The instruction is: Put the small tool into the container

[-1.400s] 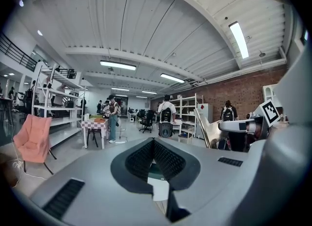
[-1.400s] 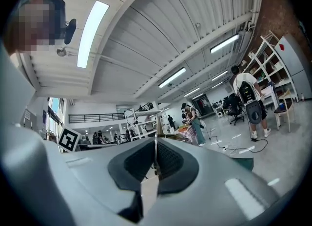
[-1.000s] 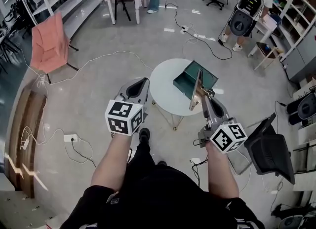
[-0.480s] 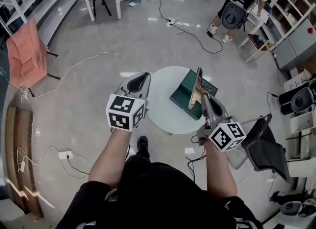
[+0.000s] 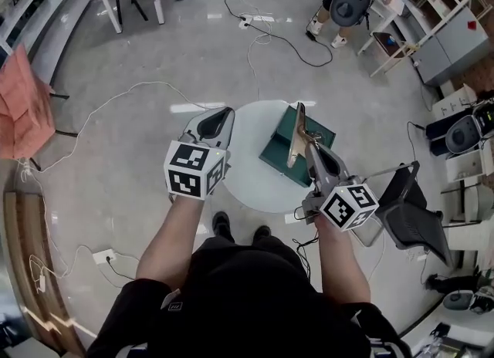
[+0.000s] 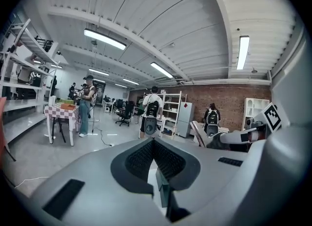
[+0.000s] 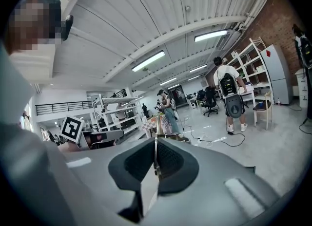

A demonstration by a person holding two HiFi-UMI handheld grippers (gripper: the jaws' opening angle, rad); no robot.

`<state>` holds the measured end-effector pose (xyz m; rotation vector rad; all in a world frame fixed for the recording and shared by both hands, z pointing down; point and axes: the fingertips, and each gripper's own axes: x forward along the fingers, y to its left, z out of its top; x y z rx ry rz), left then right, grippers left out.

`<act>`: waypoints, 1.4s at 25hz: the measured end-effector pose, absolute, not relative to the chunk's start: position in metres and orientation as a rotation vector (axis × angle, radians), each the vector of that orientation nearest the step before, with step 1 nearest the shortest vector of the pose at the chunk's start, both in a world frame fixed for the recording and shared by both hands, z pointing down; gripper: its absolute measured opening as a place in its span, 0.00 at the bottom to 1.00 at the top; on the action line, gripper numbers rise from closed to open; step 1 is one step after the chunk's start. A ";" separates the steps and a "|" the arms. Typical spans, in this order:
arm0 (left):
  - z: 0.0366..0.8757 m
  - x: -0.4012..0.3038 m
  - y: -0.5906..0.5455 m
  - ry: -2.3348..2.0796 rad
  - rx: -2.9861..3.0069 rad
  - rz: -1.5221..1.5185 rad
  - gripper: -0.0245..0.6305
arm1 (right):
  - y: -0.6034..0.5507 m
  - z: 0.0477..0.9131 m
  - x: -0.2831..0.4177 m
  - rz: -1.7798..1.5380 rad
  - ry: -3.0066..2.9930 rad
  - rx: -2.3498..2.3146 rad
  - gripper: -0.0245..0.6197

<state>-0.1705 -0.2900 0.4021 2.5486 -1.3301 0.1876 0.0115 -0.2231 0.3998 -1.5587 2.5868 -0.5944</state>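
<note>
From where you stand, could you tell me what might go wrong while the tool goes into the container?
The small tool stands long and upright in the right gripper, pinched only at the jaws' tips, so it could swivel or slip. The container sits near the edge of the table; a nudge might push it off. Cables cross the floor and could trip you.
</note>
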 end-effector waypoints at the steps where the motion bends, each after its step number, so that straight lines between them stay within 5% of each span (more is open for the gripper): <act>1: 0.405 -0.167 -0.293 -1.319 2.547 0.192 0.04 | -0.225 0.403 0.016 -0.603 2.580 -1.571 0.06; 17: 0.434 -0.054 -0.324 -1.364 2.480 0.239 0.04 | -0.276 0.462 0.115 -0.736 2.691 -1.456 0.06; 35: 0.534 -0.064 -0.331 -1.279 2.302 0.371 0.04 | -0.287 0.610 0.082 -1.140 2.950 -1.397 0.06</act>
